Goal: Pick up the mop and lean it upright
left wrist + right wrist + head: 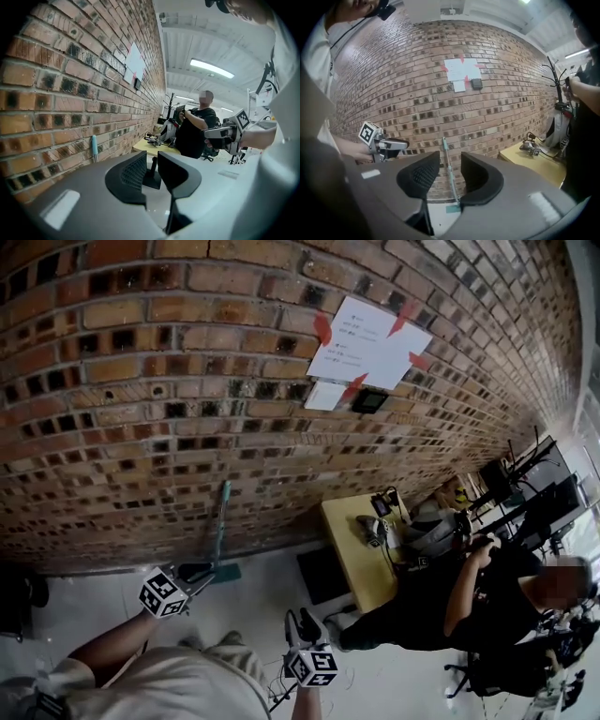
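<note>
A mop with a teal handle [221,519] leans upright against the brick wall [141,409], its flat teal head [226,573] on the floor. My left gripper [195,573] hovers just left of the mop head, open and empty. In the left gripper view the handle's top [94,147] shows to the left of the gripper [151,161]. My right gripper [302,624] is further from the wall, open, with nothing held. In the right gripper view the gripper [450,159] faces the wall, with the mop handle [446,154] and head [452,209] seen at a distance through its gap.
A yellow table [349,554] with small devices stands right of the mop, with a dark mat [322,575] on the floor beside it. A person in black [469,601] sits at the right among chairs and stands. Papers [367,341] are taped to the wall.
</note>
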`<control>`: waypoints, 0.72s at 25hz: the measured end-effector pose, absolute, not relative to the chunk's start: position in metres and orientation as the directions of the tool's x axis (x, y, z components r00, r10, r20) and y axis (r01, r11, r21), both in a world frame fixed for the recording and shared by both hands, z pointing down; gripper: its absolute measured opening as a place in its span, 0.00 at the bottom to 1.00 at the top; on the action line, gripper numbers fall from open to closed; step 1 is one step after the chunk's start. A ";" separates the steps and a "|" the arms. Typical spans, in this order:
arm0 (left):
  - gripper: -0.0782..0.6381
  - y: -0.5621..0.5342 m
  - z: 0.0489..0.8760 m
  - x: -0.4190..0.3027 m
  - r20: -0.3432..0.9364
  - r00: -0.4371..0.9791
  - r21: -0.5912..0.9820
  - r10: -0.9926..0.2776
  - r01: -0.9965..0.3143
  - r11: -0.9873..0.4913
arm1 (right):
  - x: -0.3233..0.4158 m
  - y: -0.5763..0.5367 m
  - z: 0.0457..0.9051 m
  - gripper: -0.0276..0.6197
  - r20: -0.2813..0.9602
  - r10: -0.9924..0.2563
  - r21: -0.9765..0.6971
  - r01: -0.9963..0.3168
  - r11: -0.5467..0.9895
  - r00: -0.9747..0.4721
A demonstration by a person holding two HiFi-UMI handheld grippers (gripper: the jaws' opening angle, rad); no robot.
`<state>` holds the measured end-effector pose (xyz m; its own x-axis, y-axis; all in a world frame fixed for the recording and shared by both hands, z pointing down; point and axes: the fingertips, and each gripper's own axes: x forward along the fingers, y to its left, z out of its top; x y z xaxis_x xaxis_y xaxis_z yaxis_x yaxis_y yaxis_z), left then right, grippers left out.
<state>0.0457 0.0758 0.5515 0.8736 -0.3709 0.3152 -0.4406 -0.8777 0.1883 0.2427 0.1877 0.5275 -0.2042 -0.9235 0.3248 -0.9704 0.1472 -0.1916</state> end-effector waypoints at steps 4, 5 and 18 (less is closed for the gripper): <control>0.24 0.061 0.550 0.060 0.334 0.850 0.183 -0.406 -0.481 -0.857 | 0.258 0.157 0.520 0.26 0.308 -0.914 -0.194 -0.958 0.211 -0.264; 0.24 0.058 0.547 0.064 0.339 0.845 0.181 -0.414 -0.490 -0.853 | 0.262 0.150 0.518 0.26 0.305 -0.911 -0.196 -0.954 0.225 -0.278; 0.24 0.054 0.556 0.072 0.397 0.745 0.168 -0.536 -0.633 -0.756 | 0.289 0.096 0.551 0.26 0.324 -0.834 -0.250 -0.890 0.380 -0.447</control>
<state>0.0724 0.0536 0.5563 0.7453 -0.5359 0.3968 -0.6330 -0.7556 0.1685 0.2895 0.0959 0.5508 -0.4470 -0.8337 0.3243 -0.8904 0.3801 -0.2503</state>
